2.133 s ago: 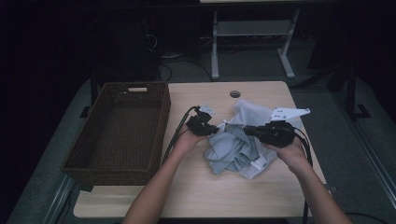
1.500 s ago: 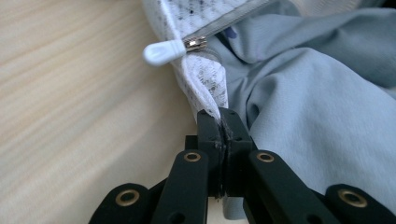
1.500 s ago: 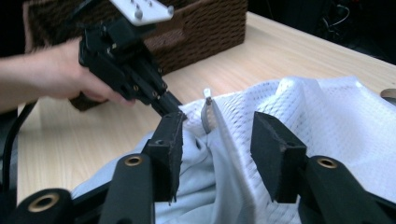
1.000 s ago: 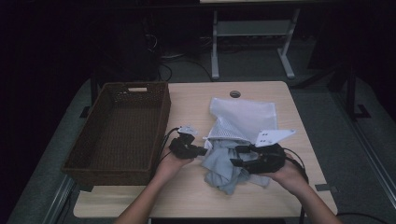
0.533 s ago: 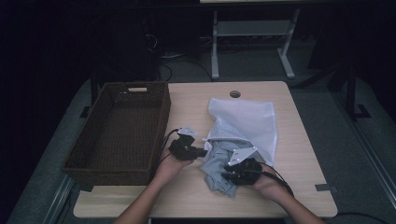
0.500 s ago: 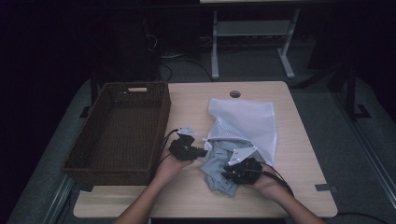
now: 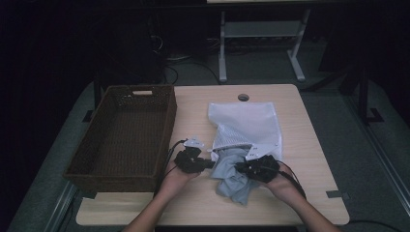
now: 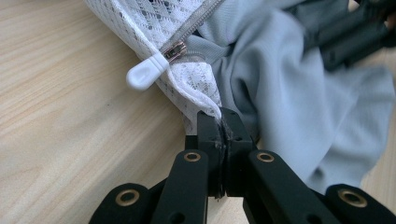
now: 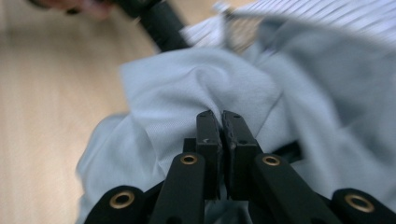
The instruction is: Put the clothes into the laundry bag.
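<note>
A white mesh laundry bag (image 7: 246,125) lies flat on the wooden table (image 7: 193,203), its open zipped mouth toward me. A pale blue-grey garment (image 7: 233,176) spills out of that mouth. My left gripper (image 7: 212,163) is shut on the bag's mesh edge (image 8: 196,95) just below the white zipper pull (image 8: 145,73). My right gripper (image 7: 238,167) has just been closing and now pinches a fold of the garment (image 9: 205,88) between its jaws. The two grippers face each other a short way apart across the bag's mouth.
A dark brown wicker basket (image 7: 126,166) stands on the table's left side, with nothing inside that I can see. A round cable hole (image 7: 243,97) sits at the table's far edge. Bare wood runs along the front and right of the table.
The right gripper has come down and to the left onto the garment and closed on a fold. The left gripper has stayed put on the bag's edge.
</note>
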